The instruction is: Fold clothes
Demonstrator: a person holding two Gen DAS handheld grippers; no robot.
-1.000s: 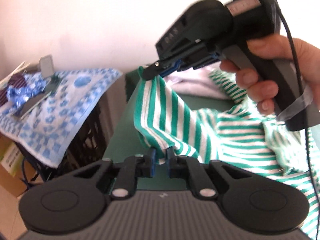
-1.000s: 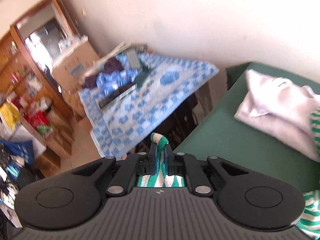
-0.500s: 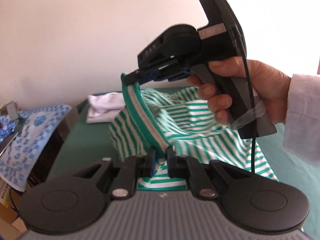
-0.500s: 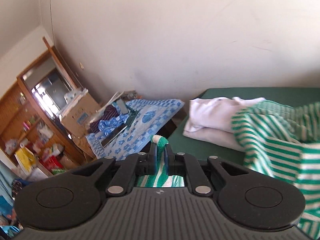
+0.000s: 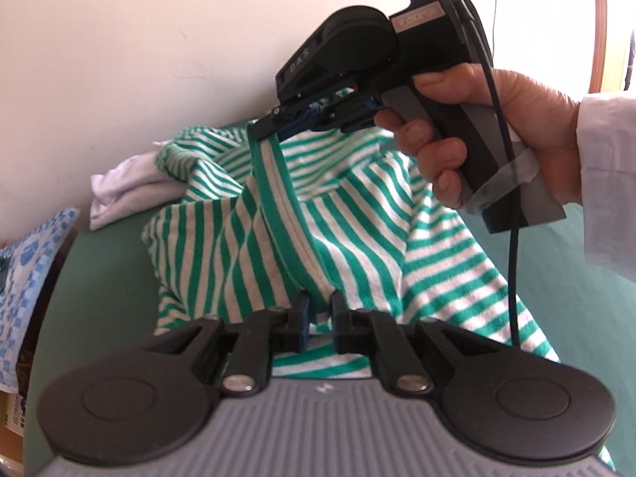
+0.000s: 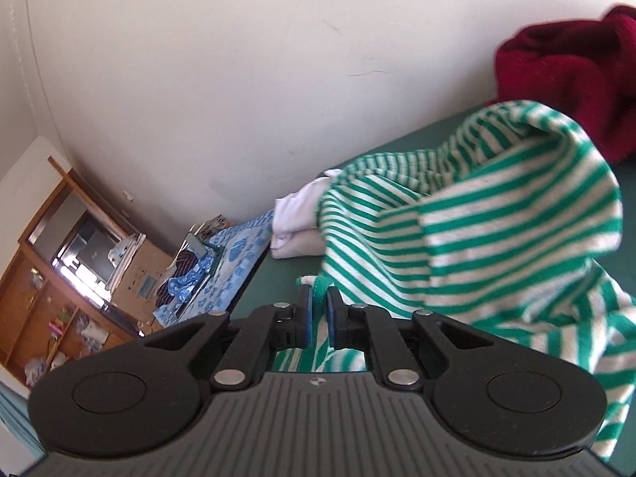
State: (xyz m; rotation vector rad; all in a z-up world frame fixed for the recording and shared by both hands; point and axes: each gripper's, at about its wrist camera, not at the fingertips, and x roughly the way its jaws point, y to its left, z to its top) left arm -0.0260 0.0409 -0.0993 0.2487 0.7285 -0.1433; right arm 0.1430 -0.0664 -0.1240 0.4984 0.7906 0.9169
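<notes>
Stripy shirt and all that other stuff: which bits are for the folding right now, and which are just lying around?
For the job: striped shirt, left gripper, right gripper.

Lying about: white garment, red garment, blue patterned cloth.

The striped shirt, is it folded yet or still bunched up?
Not folded: the striped shirt hangs bunched, its edge pinched by the left gripper and right gripper.

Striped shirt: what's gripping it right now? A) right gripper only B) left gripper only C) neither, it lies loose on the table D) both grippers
D: the left gripper is clamped on the green hem band of the striped shirt, and the right gripper has a bit of the same green-and-white fabric pinched between its jaws.
</notes>
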